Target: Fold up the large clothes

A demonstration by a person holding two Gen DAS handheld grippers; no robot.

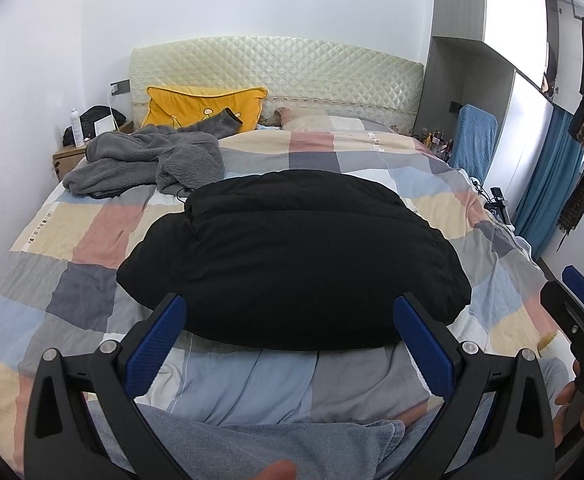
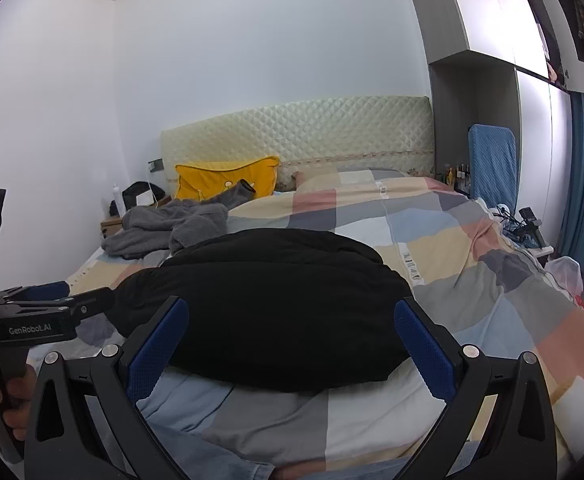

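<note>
Black jacket (image 1: 292, 256) sitting folded on our checkered quilt (image 1: 92, 236).
Left gripper (image 1: 290, 322) and right gripper (image 2: 291, 326): jaws wide apart, probably touching nothing.

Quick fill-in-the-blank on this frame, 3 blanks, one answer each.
1. The black jacket lies folded on the ____ quilt.
2. Both the left hand-held gripper and the right hand-held gripper are ____ and hold nothing.
3. The pillow against the headboard is ____.

Missing: checked; open; yellow
</note>
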